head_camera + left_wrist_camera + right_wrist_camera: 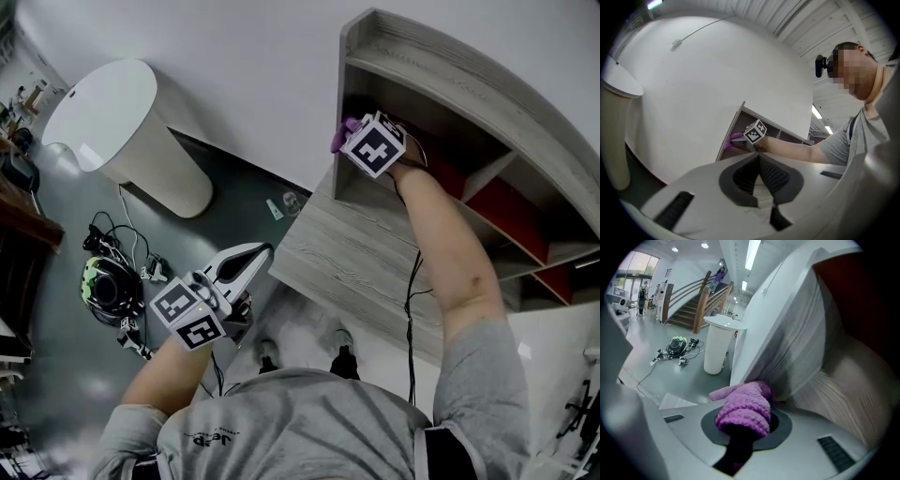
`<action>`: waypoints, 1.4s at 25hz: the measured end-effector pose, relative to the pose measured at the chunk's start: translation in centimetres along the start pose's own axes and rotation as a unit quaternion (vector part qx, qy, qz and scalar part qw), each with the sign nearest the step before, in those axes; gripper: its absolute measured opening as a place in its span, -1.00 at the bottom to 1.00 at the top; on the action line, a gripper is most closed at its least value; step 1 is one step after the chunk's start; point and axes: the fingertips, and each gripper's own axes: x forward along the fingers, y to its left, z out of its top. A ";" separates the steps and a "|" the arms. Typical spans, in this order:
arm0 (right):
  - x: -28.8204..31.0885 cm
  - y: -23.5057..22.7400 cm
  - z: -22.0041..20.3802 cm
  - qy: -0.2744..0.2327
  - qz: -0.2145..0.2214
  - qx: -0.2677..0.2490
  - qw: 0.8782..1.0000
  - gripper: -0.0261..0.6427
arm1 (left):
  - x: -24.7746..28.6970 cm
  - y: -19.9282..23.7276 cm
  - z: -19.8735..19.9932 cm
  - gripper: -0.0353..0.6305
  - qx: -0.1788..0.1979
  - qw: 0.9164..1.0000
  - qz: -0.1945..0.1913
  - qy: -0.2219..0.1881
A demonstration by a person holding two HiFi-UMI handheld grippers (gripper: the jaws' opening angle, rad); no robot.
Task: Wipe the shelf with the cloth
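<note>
Purple fluffy cloth (743, 409) sits clamped between the right gripper's (744, 423) jaws, pressed into the left end corner of the grey wooden shelf (843, 399). The left gripper (760, 161), jaws together and empty, hangs in front of the shelf, well apart from the cloth.

Subdued, even indoor light; fisheye distortion in both gripper views.
In the right gripper view the ceiling strip lights (752, 254) are glaring while the shelf (843, 380) interior is falling into deep shadow. Black corners are ringing both gripper views; straight edges are bowing.
</note>
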 end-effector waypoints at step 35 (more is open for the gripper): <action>-6.6 -16.0 1.5 0.102 -0.519 -0.257 0.809 -0.72 | -2.9 14.2 -5.8 -0.82 0.109 0.987 -0.119 0.026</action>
